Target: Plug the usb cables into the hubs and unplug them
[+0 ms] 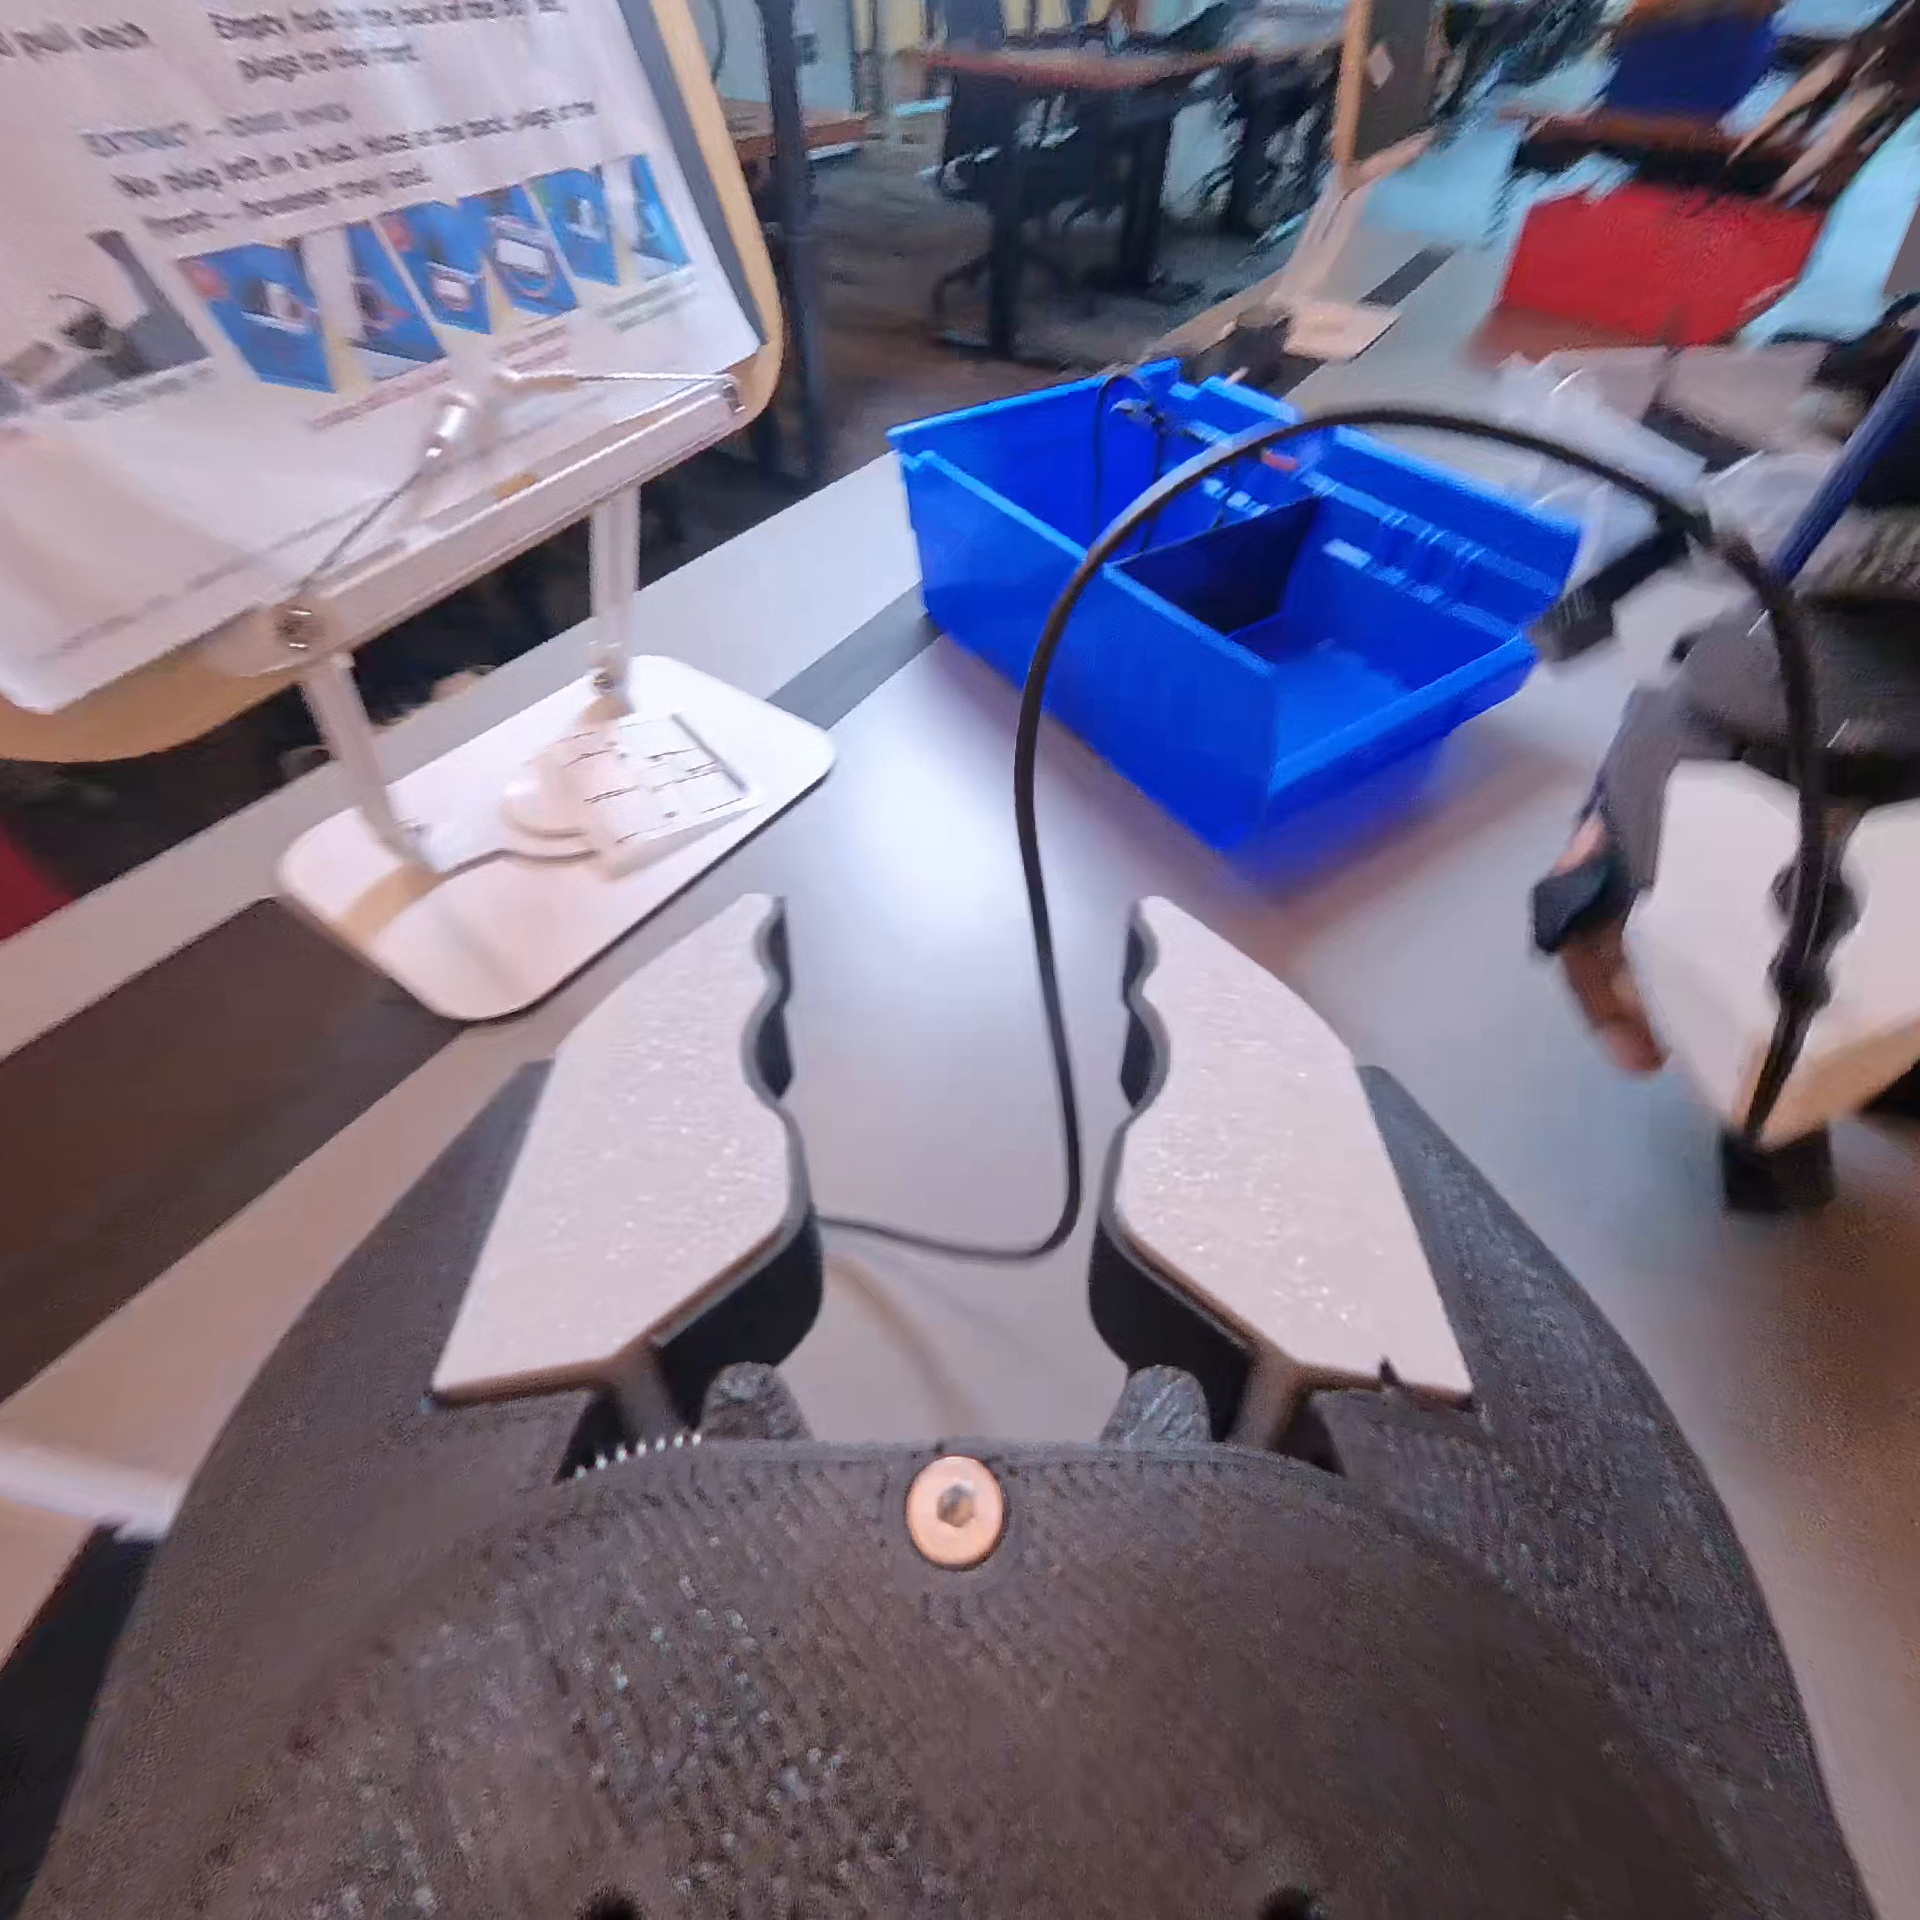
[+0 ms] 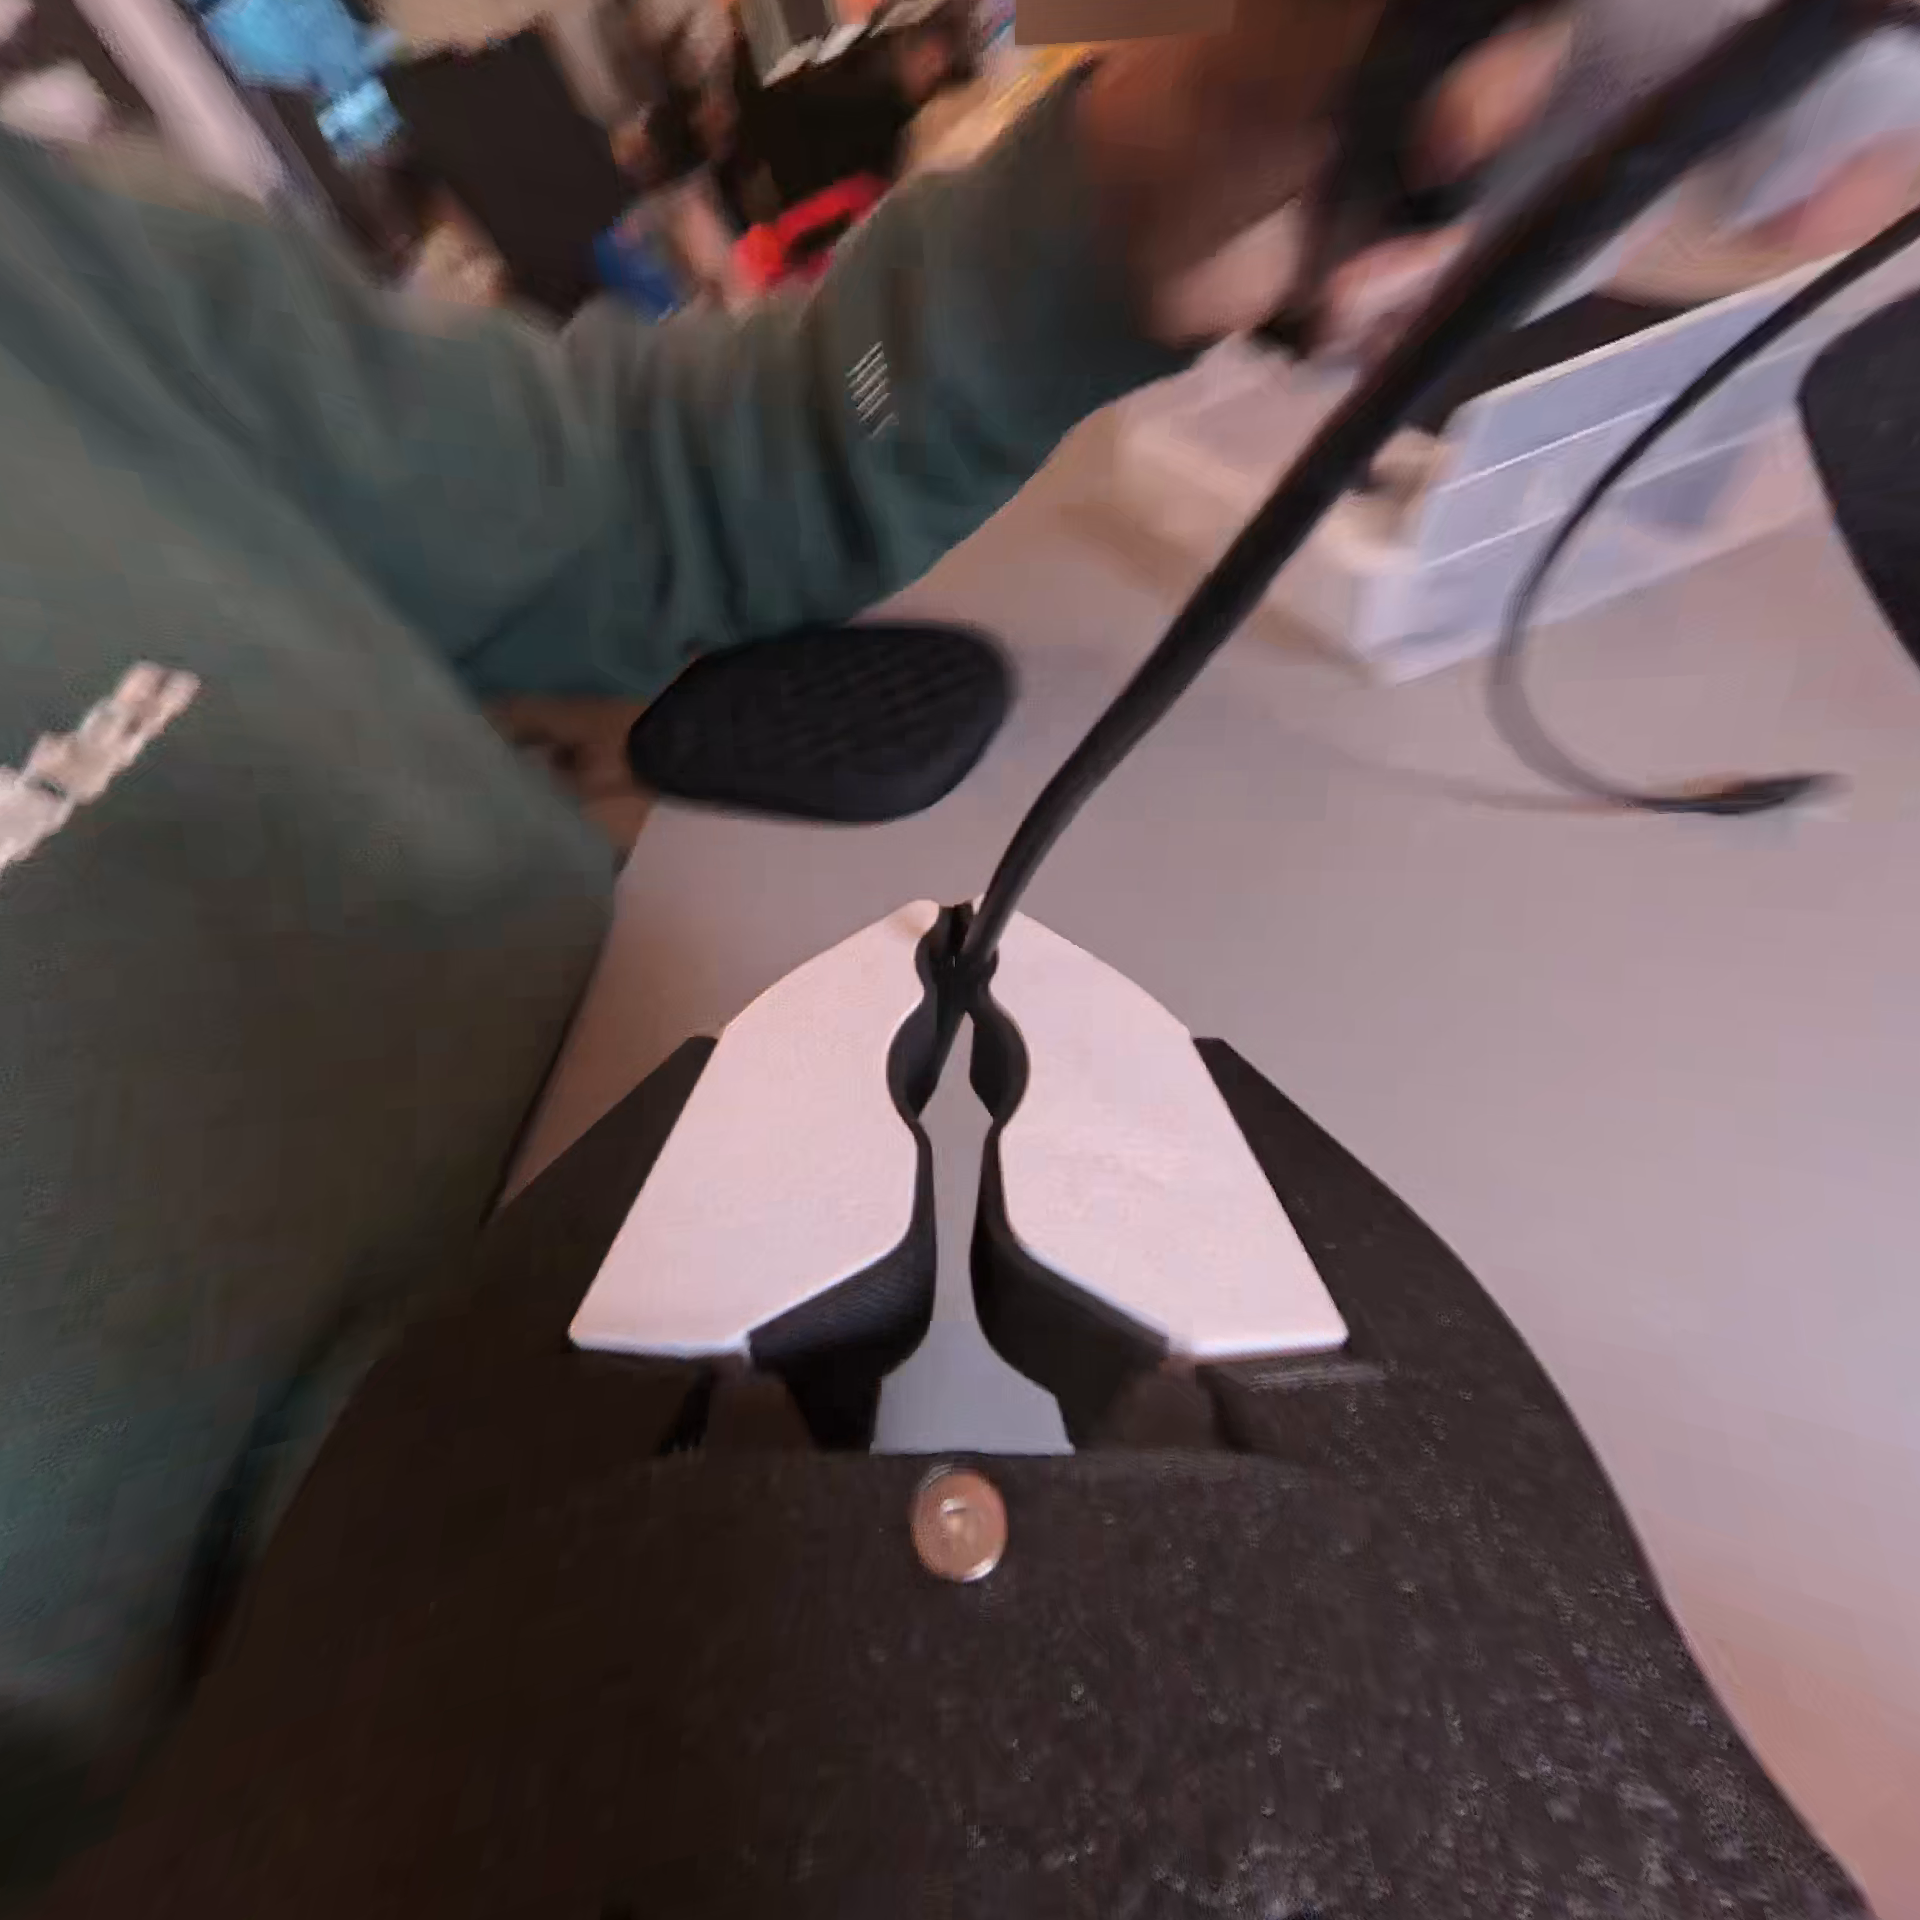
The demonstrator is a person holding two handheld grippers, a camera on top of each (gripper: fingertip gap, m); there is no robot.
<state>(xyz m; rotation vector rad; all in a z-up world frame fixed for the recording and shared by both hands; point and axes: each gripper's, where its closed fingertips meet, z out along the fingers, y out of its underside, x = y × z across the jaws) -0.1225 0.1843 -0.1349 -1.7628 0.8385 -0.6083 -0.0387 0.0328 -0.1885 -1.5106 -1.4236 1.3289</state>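
Ahead-right of the left gripper [image 1: 956, 997], jaws apart and empty: blue bin [image 1: 1143, 665] with divider, thin wires at its far end, contents blurred. Right gripper [image 2: 956, 971] clamped on black usb cable [image 2: 1226, 582], which arcs over the bin.

Black cable [image 1: 1039, 831] (blue bin [image 1: 1195, 665])
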